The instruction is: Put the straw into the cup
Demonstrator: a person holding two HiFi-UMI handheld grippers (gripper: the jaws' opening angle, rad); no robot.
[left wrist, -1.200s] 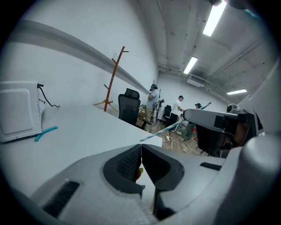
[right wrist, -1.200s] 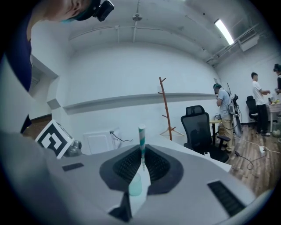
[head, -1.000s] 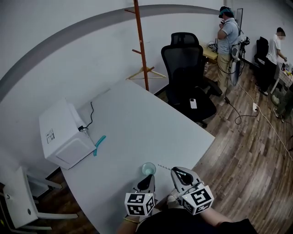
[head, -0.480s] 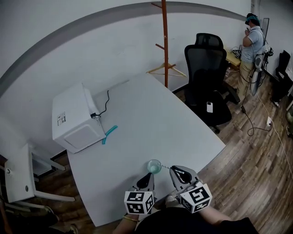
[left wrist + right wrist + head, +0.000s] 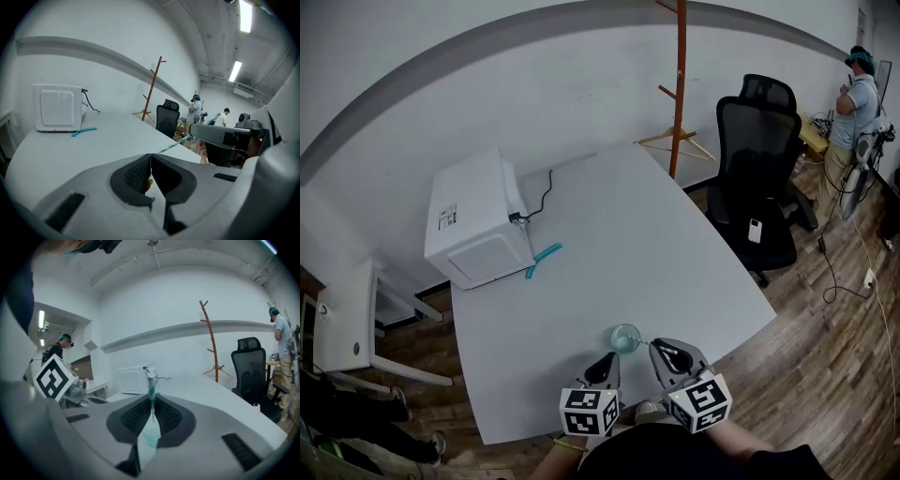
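The right gripper (image 5: 151, 405) pinches the teal-and-white striped straw (image 5: 151, 380). The clear teal-tinted plastic cup (image 5: 625, 337) stands on the white table (image 5: 609, 253) just ahead of it. Centre the straw's free end over the cup mouth before you lower. The left gripper (image 5: 150, 161) has its jaws pressed together, apparently empty.

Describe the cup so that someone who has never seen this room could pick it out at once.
Start at the big white table by the wall. Follow it to the edge nearest the person, far from the white appliance. The cup stands there: small, round, clear, teal-tinted, unlike the long teal item beside the appliance.
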